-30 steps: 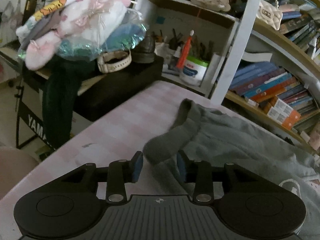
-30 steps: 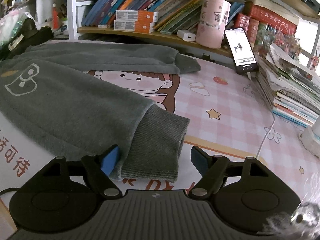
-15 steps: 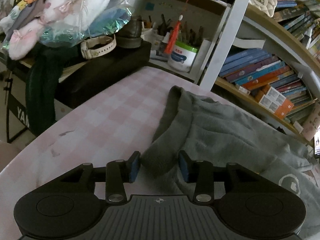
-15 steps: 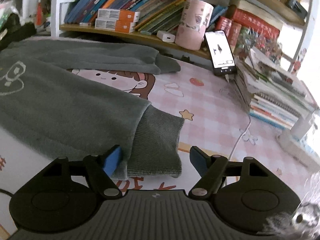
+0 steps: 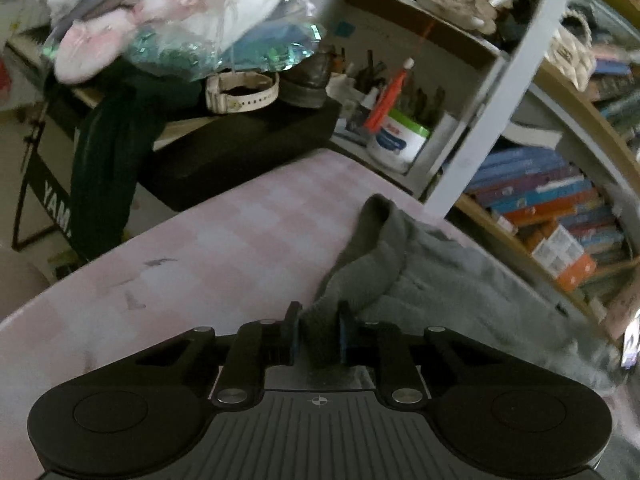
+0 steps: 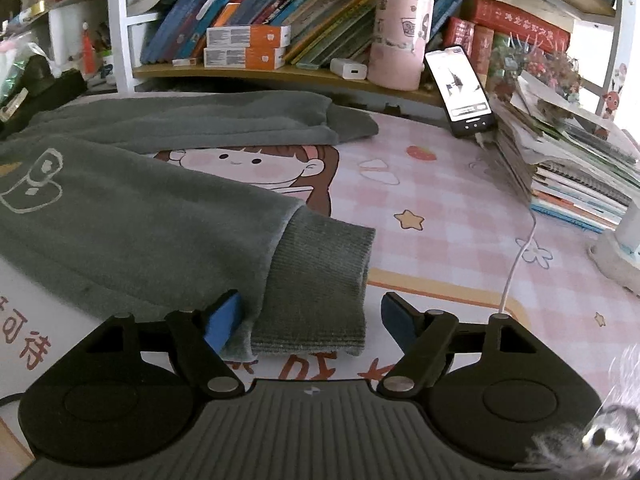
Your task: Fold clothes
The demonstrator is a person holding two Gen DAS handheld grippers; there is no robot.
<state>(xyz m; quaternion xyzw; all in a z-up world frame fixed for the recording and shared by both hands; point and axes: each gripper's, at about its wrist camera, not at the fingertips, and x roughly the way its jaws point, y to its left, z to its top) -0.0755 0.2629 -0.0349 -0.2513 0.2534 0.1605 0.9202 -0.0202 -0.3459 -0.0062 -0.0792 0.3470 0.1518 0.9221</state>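
Sweatpants [image 6: 120, 216], grey fleece, lie spread flat across the counter [image 6: 460, 208], which makes sense since you want a garment laid out before any fold; the left gripper [image 5: 318, 336] is closing on a bunched bit of the ribbed waistband [image 5: 360, 268], pads already squeezing the cloth, probably to lift that end over; the right gripper [image 6: 312, 320] sits wide open with the near leg's ribbed cuff [image 6: 320, 280] between its blue pads [image 6: 224, 320], nothing pinched yet; the fabric looks thick, soft and floppy, ribbing stiffer than the rest; the counter's mat is smooth pink check with a cartoon print, so the cloth should slide easily.
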